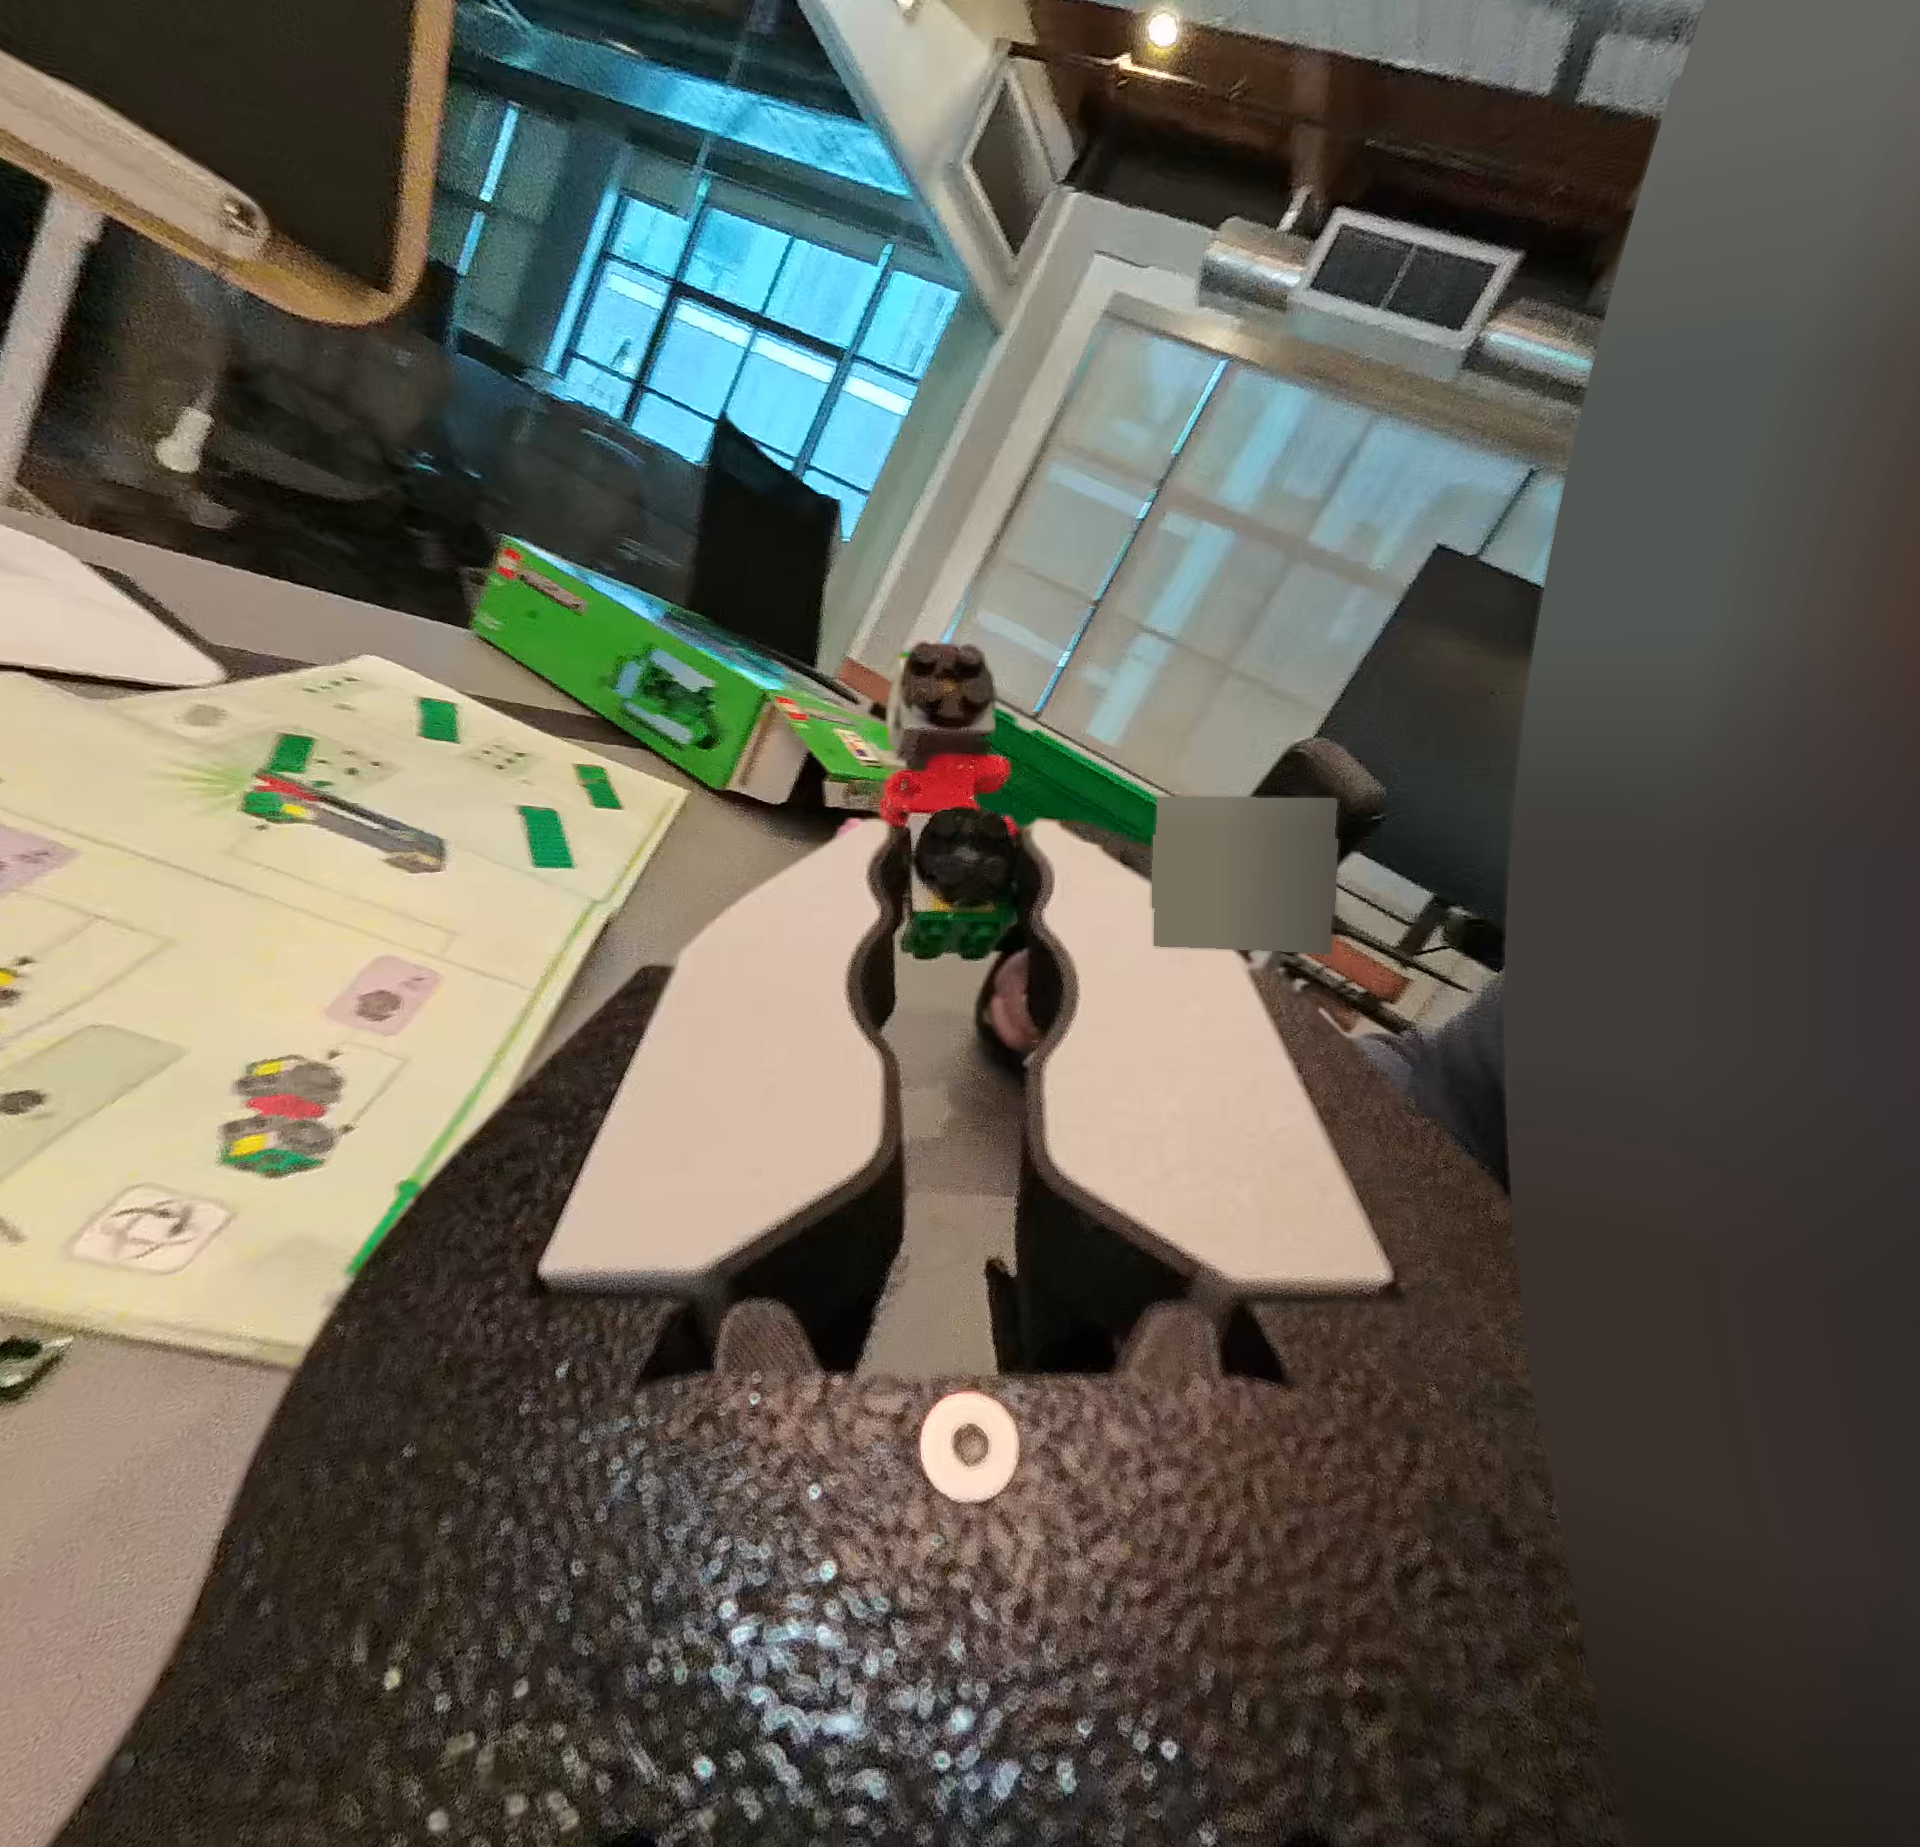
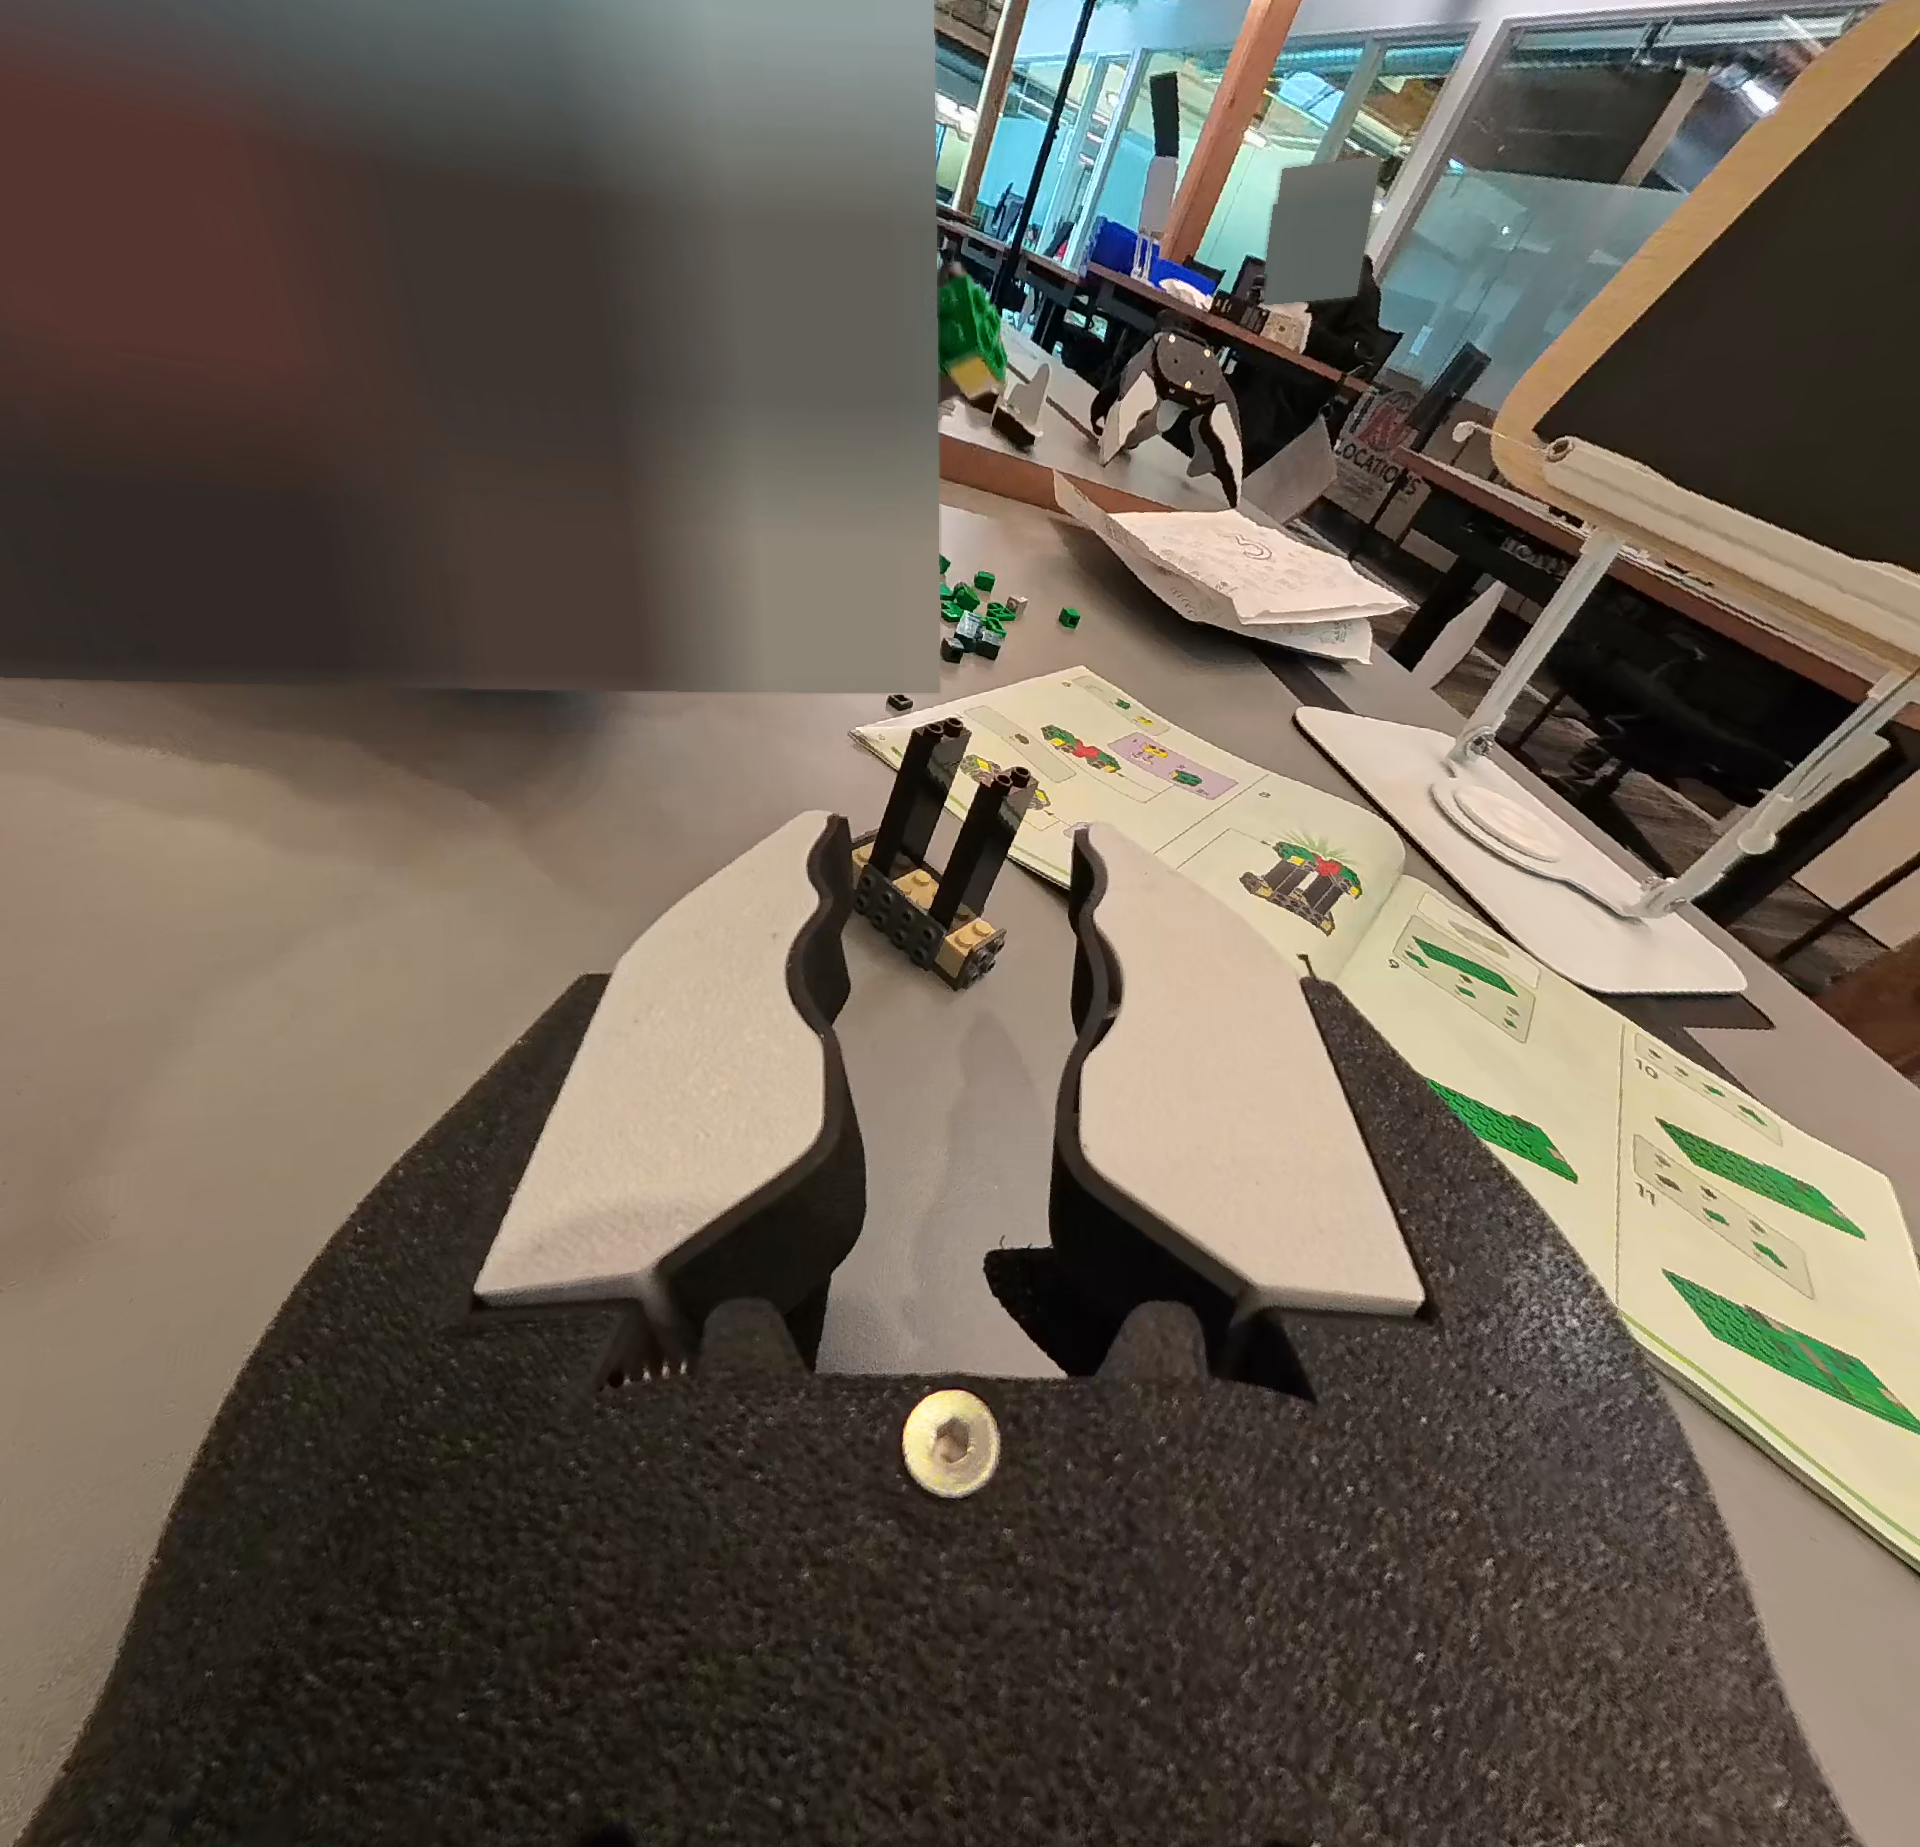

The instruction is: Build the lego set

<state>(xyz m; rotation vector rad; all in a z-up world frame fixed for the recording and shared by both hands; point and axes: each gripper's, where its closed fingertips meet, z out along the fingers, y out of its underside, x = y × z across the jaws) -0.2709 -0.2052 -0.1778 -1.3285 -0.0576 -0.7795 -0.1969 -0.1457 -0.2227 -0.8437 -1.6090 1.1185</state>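
Between the left hand-held gripper (image 1: pixel 961 888) fingers a small sub-assembly (image 1: pixel 951 810) sits clamped; the right hand-held gripper (image 2: pixel 951 878) stands apart around the black pillar frame (image 2: pixel 935 862) on the worktop (image 2: pixel 416 914), probably to grip it next for joining.

Daylit office, even and fairly bright; both views wide-angle.
Left wrist view: windows (image 1: pixel 769 343) at 11 o'clock throw cool light, ceiling lamp (image 1: pixel 1162 28) glares at 12; booklet (image 1: pixel 260 966) at 9 soft, lines bow at the edges. Right wrist view: sharper; faint shadow on the tabletop (image 2: pixel 935 1122) between the gripper (image 2: pixel 951 862) fingers.
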